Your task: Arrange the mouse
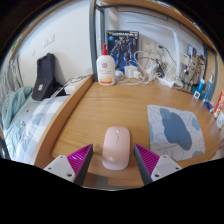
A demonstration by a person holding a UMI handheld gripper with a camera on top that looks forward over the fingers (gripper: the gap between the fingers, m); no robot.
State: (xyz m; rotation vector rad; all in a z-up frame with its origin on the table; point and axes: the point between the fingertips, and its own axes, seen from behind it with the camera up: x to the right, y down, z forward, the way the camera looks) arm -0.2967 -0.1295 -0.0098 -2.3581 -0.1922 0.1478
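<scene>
A pale pink mouse [115,147] lies on the wooden desk [120,108], its rear end between my two fingers. My gripper [113,160] is open. The magenta pads [82,158] stand to either side of the mouse with a gap of bare wood at each side. The mouse rests on the desk on its own. A grey-blue mouse mat [176,130] lies on the desk to the right of the mouse, beyond the right finger.
A white bottle with a red cap [104,66] stands at the back of the desk. A printed box [124,48] and cables and small items [170,70] line the back wall. A black device [45,76] sits at the left, beyond the desk edge.
</scene>
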